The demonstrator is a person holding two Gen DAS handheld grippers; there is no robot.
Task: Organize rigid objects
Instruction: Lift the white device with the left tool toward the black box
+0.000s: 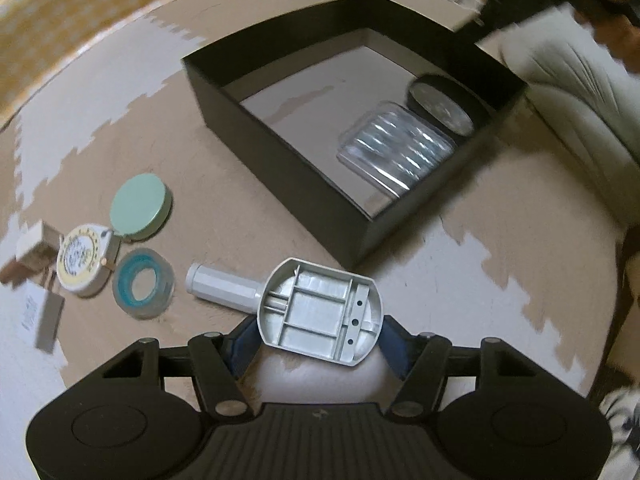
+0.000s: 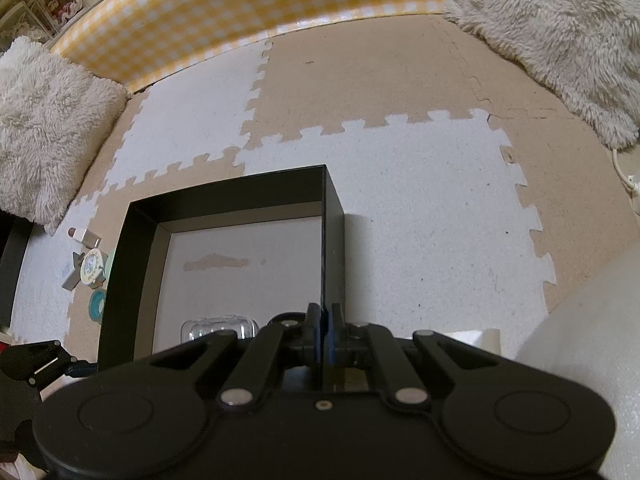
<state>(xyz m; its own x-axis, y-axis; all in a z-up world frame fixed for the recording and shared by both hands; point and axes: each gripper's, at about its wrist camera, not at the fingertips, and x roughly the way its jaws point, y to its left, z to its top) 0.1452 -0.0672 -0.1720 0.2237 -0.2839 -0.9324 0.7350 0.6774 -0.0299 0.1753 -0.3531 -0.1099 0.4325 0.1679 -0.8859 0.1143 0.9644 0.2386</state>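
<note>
- The left gripper holds a grey ribbed plastic tool by its wide flat head, the jaws closed on its two sides; its pale cylindrical handle points away to the left.
- The held tool hangs above the foam floor mat, just in front of the near corner of the black box.
- Inside the black box, against its right wall, lie a clear plastic case and, touching it on the far side, a round dark tin.
- Left of the black box, on the mat, sit a green round lid, a round yellow-rimmed case and a blue tape roll, close together.
- The right gripper has its jaws closed on the black box's right wall, at the near end of that wall.
</note>
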